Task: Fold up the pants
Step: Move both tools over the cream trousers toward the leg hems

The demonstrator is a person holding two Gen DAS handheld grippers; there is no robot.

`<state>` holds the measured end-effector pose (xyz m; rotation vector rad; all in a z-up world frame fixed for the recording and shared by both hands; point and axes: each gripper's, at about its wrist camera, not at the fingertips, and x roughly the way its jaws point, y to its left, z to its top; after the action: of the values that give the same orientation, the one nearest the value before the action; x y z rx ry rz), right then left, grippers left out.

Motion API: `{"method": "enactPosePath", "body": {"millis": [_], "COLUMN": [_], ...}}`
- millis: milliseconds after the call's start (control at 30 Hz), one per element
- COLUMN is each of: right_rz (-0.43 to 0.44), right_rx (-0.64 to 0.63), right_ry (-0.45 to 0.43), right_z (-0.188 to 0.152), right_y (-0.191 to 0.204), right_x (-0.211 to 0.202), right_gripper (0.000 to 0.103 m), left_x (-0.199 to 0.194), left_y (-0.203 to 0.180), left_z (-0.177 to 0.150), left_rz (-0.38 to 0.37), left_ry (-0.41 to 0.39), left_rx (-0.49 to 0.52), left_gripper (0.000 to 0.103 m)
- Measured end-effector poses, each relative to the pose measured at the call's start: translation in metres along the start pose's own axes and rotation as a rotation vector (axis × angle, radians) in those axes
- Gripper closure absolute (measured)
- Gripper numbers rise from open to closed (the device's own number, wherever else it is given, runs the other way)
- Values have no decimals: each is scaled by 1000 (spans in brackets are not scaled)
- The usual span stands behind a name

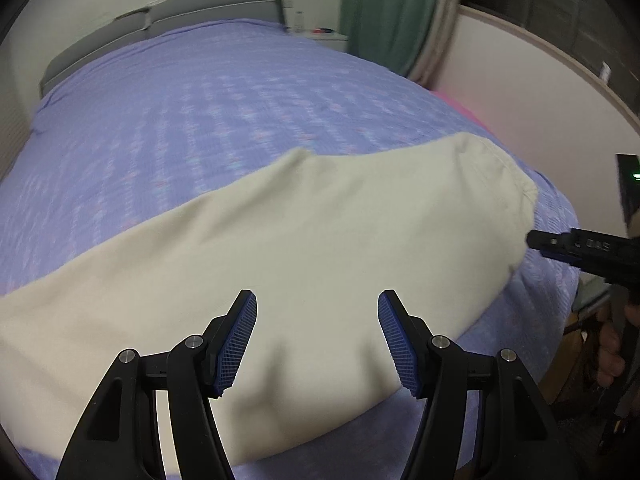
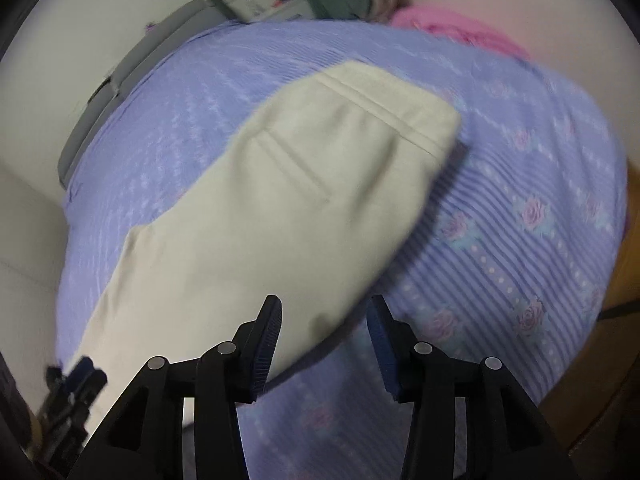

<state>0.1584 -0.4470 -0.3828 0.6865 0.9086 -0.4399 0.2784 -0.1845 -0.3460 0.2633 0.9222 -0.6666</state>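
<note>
Cream-coloured pants lie flat on the purple flowered bedspread, folded lengthwise. Their waistband and a back pocket show in the right wrist view on the pants, toward the far end. My left gripper hovers over the cloth near its front edge, open, with nothing between its blue pads. My right gripper hangs above the pants' right edge, open and holding nothing. The right gripper's tip appears at the right of the left wrist view, beside the waist end. The left gripper shows blurred at lower left of the right wrist view.
A grey headboard stands at the far end of the bed. Green curtains and a bedside table are at the back right. Pink cloth lies beyond the bed's far side. The bed's near corner drops off at the right.
</note>
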Motion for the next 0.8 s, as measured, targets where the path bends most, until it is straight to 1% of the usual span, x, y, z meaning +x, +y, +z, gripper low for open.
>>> {"method": "enactPosePath", "body": {"millis": [67,100,167,233,267,300,333,367,400,433,467,567,600,700,767,800], "right_rz": [9,28,60,101,115,134,150,175,188,213,248,351,387,494,538,565], "right_rx": [-60,-100,-145,-198,-220,-257,-280,-317,-343,-394,-457,-641,-725,-990,-1126,-1231], "right_ry": [-10,-14,-10,6,10,18,25,37,42,47,52,63,71,104,128,153], "right_z": [-7,-13,-26,-45,-54,-67,-74,-85,-91,-101,-108,-124,-133,-147,-158,-176], "right_y": [24,48,80,126,145,176,195,224,241,273,305,380,408,504,549,577], "right_x": [-7,-10,-11,-8,-6,-4,-2,2,3,6,10,20,24,41,51,55], "right_gripper": [57,57,57,57,57,57,57,57,57,57,57,57,57,57,57,56], "left_x": [-12,-19,-35,-53,-66,-74,-84,-97,-105,-115,-123,-146,-152,-163,-162,-159], "left_y": [26,41,75,111,136,152,171,195,210,230,245,292,305,333,344,350], "left_z": [-9,-16,-28,-43,-54,-62,-71,-84,-93,-104,-113,-141,-149,-169,-182,-189], "left_rz": [28,43,79,115,138,156,178,218,258,319,357,443,478,551,609,625], "left_ry": [-2,-4,-10,-12,-11,-12,-13,-16,-16,-16,-16,-21,-28,-57,-54,-41], "left_rx": [-28,-43,-69,-95,-116,-130,-148,-174,-192,-224,-258,-413,-468,-621,-718,-778], "left_gripper": [41,41,41,41,41,41,41,41,39,36,36,36,36,36,36,36]}}
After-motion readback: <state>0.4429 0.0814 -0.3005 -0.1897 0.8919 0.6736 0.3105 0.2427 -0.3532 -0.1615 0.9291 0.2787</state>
